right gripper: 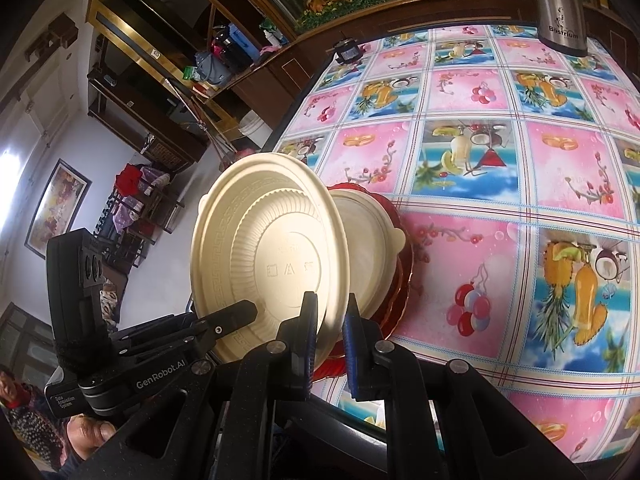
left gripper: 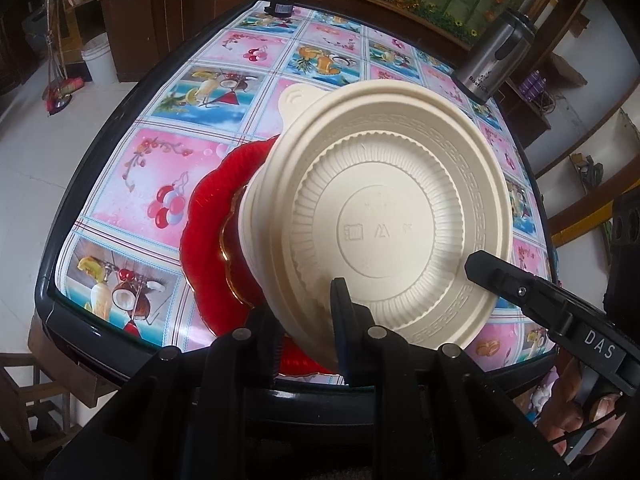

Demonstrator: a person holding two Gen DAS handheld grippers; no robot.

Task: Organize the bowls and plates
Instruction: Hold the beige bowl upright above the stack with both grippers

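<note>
A cream plastic bowl (left gripper: 396, 216) is held tilted on edge, its ribbed underside facing both cameras; it also shows in the right wrist view (right gripper: 272, 268). My left gripper (left gripper: 304, 320) is shut on its rim. My right gripper (right gripper: 330, 320) is shut on the same bowl's rim from the other side; its black finger (left gripper: 504, 276) shows in the left wrist view. Below lies a red scalloped plate (left gripper: 208, 216) with a gold-trimmed red plate on it and a cream lidded container (right gripper: 372, 232) on top, near the table's front edge.
The table (right gripper: 500, 184) has a pink and blue fruit-print cover and a dark rim. A steel thermos (left gripper: 496, 60) stands at the far right edge. A small black object (left gripper: 282, 4) sits at the far edge. Wooden cabinets surround the table.
</note>
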